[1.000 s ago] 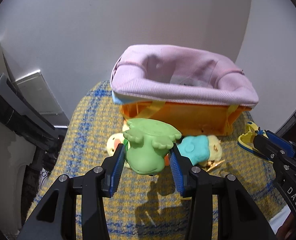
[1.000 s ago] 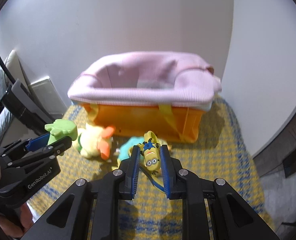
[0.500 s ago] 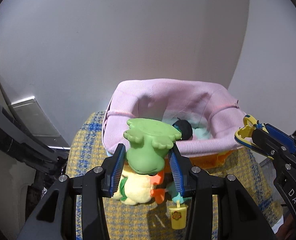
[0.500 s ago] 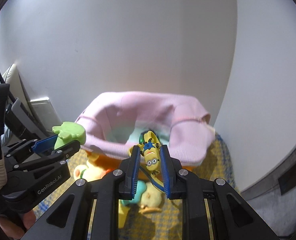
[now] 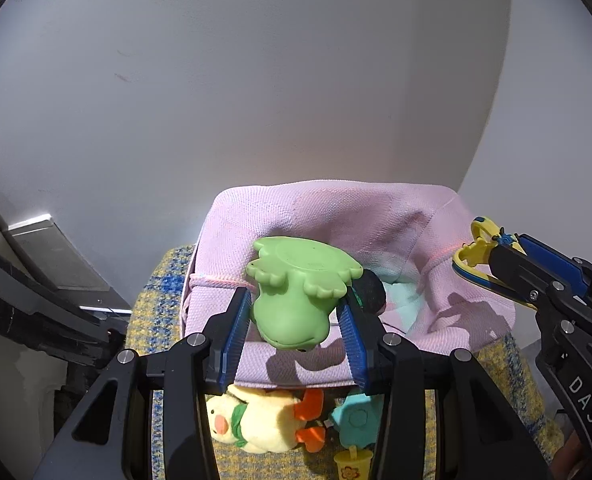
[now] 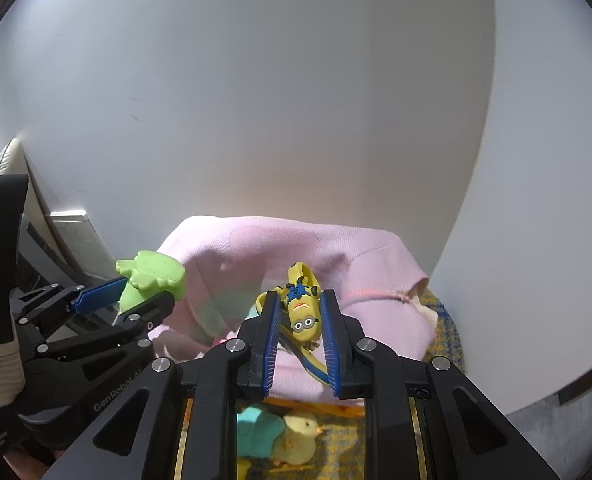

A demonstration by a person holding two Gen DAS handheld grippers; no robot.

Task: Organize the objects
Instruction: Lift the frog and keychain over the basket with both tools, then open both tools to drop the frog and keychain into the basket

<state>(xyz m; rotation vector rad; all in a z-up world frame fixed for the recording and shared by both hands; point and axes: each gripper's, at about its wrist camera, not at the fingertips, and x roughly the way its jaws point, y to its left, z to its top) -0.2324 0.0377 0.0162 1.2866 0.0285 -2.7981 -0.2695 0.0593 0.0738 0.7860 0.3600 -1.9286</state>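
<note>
My left gripper (image 5: 297,306) is shut on a green frog toy (image 5: 296,300) and holds it over the near rim of the pink-lined basket (image 5: 407,224). My right gripper (image 6: 297,312) is shut on a yellow minion keychain (image 6: 303,312) above the same basket (image 6: 359,256). The frog also shows in the right wrist view (image 6: 152,276), and the keychain shows in the left wrist view (image 5: 479,248). A black object (image 5: 371,290) and something pale teal lie inside the basket.
A yellow plush chick (image 5: 264,420), a teal toy (image 5: 355,420) and a small yellow cup toy (image 5: 351,464) lie on the yellow-and-blue woven cloth (image 5: 156,308) in front of the basket. A white wall stands close behind. Dark furniture (image 5: 36,308) is at the left.
Both grippers have risen and moved forward with their toys, from low over the cloth to above the basket's rim and opening. The basket now sits lower and nearer in both views.
</note>
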